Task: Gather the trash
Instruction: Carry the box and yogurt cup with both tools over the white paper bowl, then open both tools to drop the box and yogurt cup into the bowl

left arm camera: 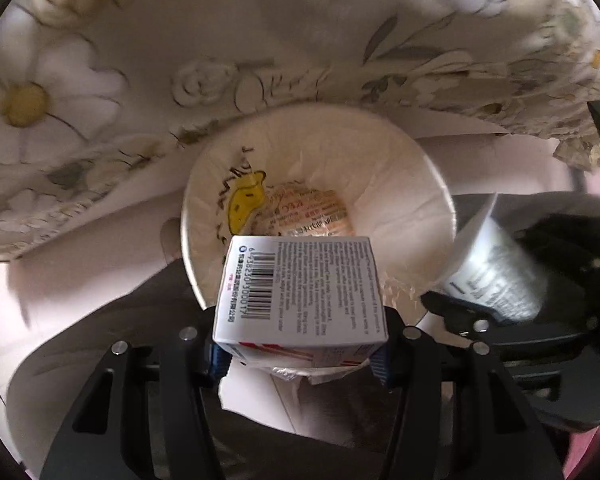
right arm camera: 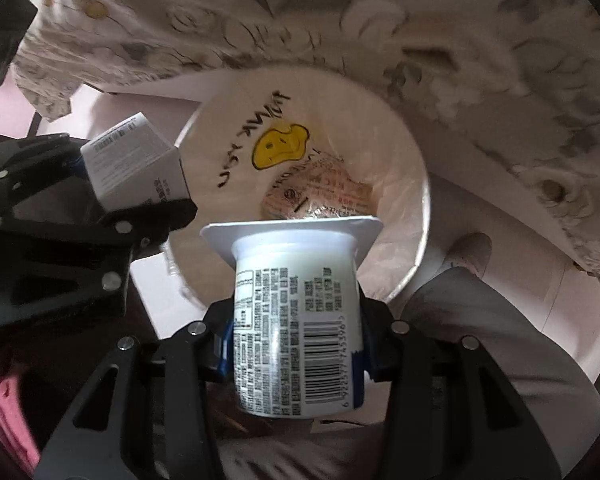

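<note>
Here, one carton (left arm camera: pixel 300 292), one yogurt cup (right arm camera: pixel 296 336).

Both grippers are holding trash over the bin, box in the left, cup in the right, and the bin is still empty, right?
Not empty: the right wrist view shows a crumpled wrapper already in the bin. The rest holds: left gripper on the box, right gripper on the cup.
</note>
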